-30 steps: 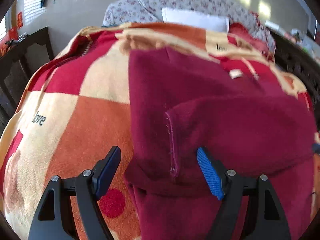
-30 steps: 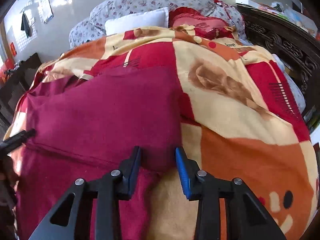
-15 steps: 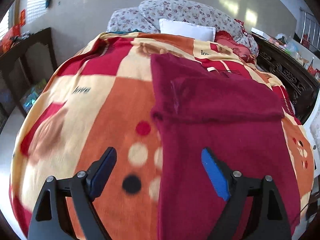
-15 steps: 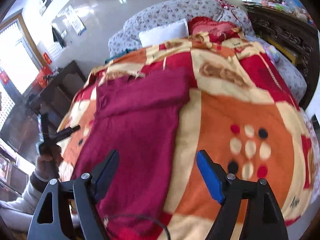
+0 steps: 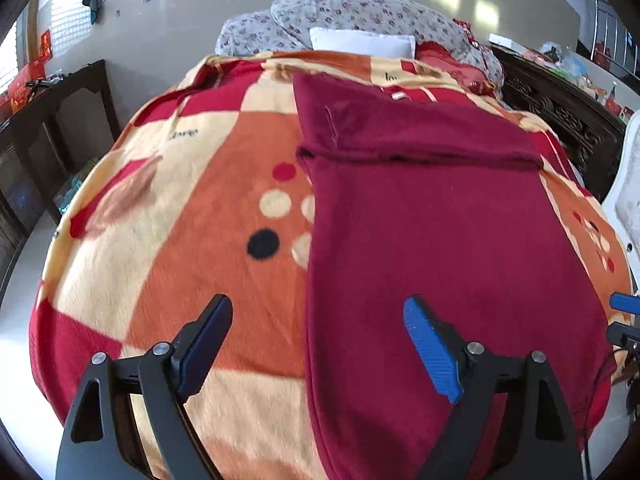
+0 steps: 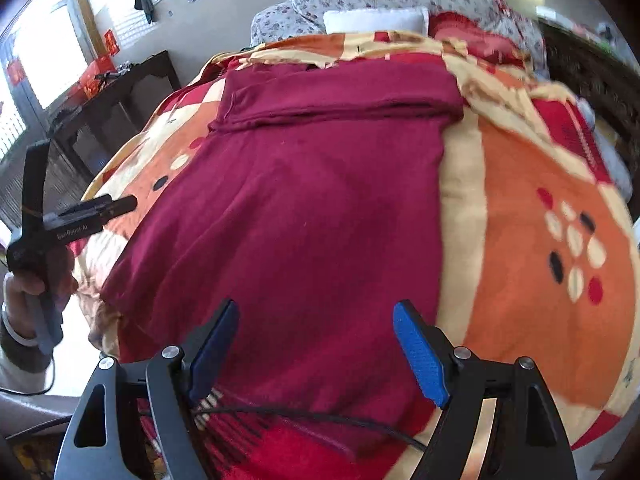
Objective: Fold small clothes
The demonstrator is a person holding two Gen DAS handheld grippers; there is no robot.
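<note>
left gripper (image 5: 316, 348): jaws spread wide, gripping nothing, hovering over the near left edge of the garment
right gripper (image 6: 314, 350): also wide open and empty, hanging above the garment's near end
maroon garment (image 5: 440, 240): lying flat on the blanket (image 5: 192, 248), top part folded down into a band across the far end
edges: left side runs straight, plenty of bare blanket on both sides
pillow (image 5: 362, 42): white, at the headboard end, well apart from the garment

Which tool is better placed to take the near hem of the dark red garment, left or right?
Right, probably. The right tool is open over the garment, while the left tool straddles its left edge, half over the blanket.
</note>
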